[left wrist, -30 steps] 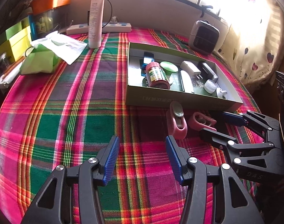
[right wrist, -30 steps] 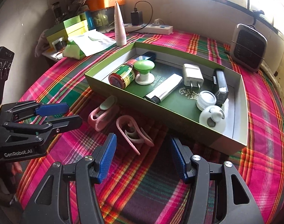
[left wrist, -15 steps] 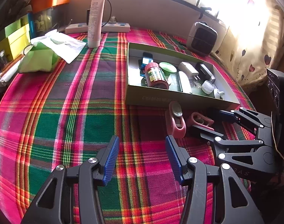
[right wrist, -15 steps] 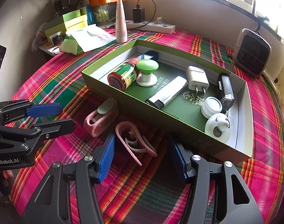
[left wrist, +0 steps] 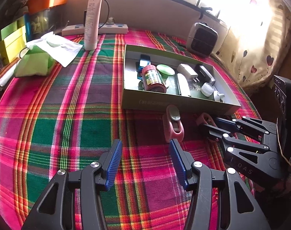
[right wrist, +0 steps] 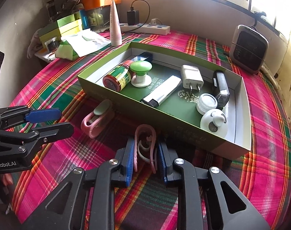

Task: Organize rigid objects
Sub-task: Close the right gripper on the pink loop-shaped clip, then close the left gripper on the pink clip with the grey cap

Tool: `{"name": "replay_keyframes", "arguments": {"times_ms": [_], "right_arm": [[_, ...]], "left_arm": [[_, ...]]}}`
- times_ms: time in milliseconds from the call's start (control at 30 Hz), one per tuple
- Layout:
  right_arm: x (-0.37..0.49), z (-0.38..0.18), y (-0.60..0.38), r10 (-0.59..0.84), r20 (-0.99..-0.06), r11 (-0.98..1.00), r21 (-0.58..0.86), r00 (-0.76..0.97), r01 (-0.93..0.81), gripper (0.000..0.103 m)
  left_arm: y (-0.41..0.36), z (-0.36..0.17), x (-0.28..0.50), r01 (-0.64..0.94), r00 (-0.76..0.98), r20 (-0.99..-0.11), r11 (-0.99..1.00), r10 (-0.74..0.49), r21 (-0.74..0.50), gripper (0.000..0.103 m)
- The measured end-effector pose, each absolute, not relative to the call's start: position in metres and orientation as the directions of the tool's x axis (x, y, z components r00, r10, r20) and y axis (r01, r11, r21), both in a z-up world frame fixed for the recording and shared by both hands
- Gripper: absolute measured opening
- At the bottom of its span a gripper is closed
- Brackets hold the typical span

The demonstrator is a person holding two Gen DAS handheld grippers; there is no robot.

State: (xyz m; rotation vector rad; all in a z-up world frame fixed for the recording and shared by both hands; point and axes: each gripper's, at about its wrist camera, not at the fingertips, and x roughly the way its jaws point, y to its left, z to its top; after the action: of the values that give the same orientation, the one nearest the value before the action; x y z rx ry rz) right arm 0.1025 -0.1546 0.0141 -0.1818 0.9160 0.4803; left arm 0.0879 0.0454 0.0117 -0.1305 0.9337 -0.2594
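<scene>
A green box (right wrist: 111,93) (left wrist: 164,103) on the plaid cloth holds a red jar (right wrist: 117,77), a green-topped knob (right wrist: 140,71), a white charger (right wrist: 191,77) and several other small items. In front of it lie two pink clips. My right gripper (right wrist: 146,158) is shut on the open pink clip (right wrist: 145,141), squeezing its arms between the blue pads. The other pink clip (right wrist: 96,117) (left wrist: 173,123) lies on the cloth just beyond my left gripper (left wrist: 145,162), which is open with nothing between its fingers.
A white tube (left wrist: 91,22) stands behind the box next to a power strip (left wrist: 107,28). A green tissue pack (left wrist: 36,63) and stacked boxes (left wrist: 9,42) sit at the left. A small heater (left wrist: 202,39) stands at the back right.
My right gripper went from open around the open pink clip to shut on it, and the clip now stands up between the pads. My left gripper stayed still and open.
</scene>
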Motion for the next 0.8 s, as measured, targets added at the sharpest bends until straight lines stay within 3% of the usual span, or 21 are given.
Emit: {"name": "replay_keyframes", "arguments": {"times_ms": [800], "right_arm": [[0.091, 0.017, -0.19, 0.302, -0.788, 0.925, 0.105, 0.536, -0.366, 0.024]], "left_arm": [[0.007, 0.01, 0.112, 0.21, 0.546, -0.791, 0.959, -0.277, -0.191, 0.051]]}}
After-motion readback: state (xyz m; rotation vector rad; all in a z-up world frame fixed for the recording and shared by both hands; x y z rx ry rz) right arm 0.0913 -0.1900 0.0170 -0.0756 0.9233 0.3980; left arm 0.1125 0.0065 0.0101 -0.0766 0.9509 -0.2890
